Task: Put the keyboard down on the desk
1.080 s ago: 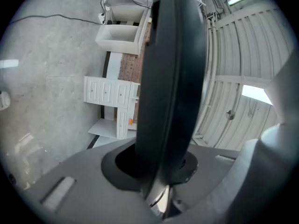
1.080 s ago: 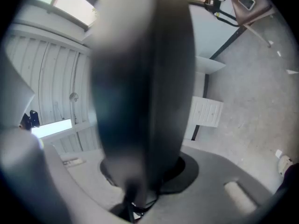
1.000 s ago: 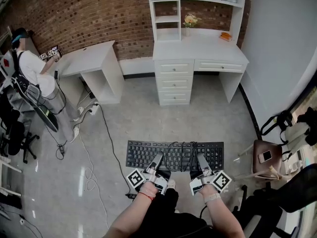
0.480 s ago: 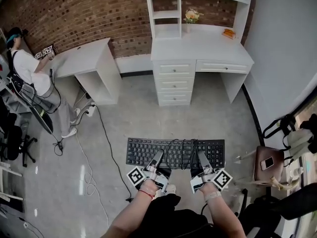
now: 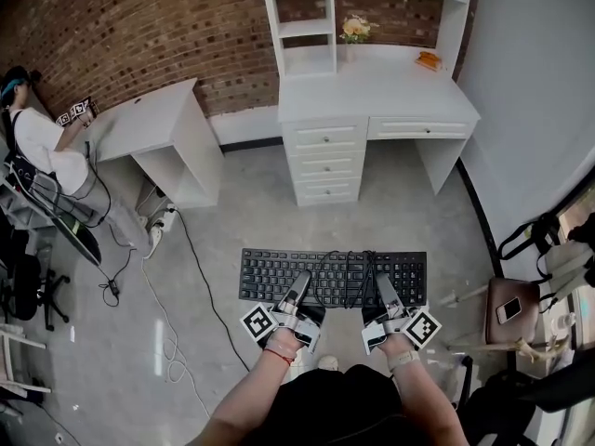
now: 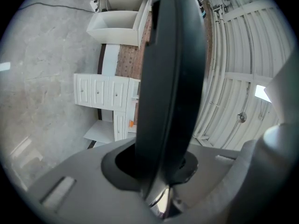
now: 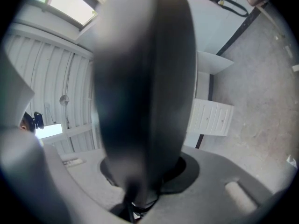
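A black keyboard (image 5: 335, 275) with its cable bundled on top hangs level in the air above the floor, held at its near edge by both grippers. My left gripper (image 5: 299, 287) is shut on its left half, my right gripper (image 5: 382, 289) on its right half. In the left gripper view the keyboard (image 6: 173, 73) fills the middle as a dark edge-on slab between the jaws; the same in the right gripper view, where the keyboard (image 7: 145, 87) is blurred. The white desk (image 5: 376, 96) with drawers and a hutch stands ahead against the brick wall.
A second white desk (image 5: 153, 119) stands at the left, with a person (image 5: 42, 151) seated at it. Cables (image 5: 181, 249) trail over the grey floor. A brown stool (image 5: 516, 300) with a phone on it is at the right. An orange object (image 5: 426, 60) and flowers (image 5: 351, 28) sit on the hutch desk.
The view has shifted a little toward the drawer desk, and the keyboard with both grippers sits slightly lower and to the right in the frame. The grips are unchanged.
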### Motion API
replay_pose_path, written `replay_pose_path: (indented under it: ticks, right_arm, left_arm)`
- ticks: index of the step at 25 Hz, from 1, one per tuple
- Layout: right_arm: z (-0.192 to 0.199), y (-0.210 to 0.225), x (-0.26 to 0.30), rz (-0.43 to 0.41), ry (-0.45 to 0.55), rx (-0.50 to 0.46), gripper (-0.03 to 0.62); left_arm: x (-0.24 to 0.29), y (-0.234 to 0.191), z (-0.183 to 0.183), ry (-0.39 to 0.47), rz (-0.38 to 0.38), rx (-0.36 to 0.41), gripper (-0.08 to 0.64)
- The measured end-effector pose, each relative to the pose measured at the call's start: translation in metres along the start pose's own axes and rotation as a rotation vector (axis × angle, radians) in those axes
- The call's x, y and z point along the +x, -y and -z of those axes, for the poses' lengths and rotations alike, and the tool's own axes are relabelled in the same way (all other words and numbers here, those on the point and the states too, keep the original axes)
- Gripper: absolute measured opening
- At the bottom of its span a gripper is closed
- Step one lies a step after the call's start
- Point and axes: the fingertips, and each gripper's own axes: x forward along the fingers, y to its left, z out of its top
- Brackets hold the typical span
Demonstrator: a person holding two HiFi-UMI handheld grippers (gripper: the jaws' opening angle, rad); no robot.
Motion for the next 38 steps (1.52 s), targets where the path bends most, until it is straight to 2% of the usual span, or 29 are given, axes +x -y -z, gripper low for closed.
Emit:
replay_pose_path:
  ticks: [7, 19, 33, 38]
  right_arm:
    - [-0.010, 0.004, 0.012, 0.016, 0.021, 0.018, 0.086]
    - [-0.021, 0.020, 0.053, 0.026, -0.004, 0.039, 0.086]
    - [-0.079, 0.052, 0.132, 0.051, -0.009, 0.058, 0.086]
    - [-0.104, 0.067, 0.154, 0.066, -0.010, 0.102, 0.081]
  left_arm:
    - [0.018, -0.002, -0.005, -0.012, -0.011, -0.004, 0.078]
    - [0.047, -0.014, -0.028, 0.030, -0.031, -0.017, 0.078]
    - [0.141, -0.036, -0.056, 0.052, -0.048, -0.025, 0.077]
    - [0.176, -0.048, -0.057, 0.053, -0.065, -0.015, 0.077]
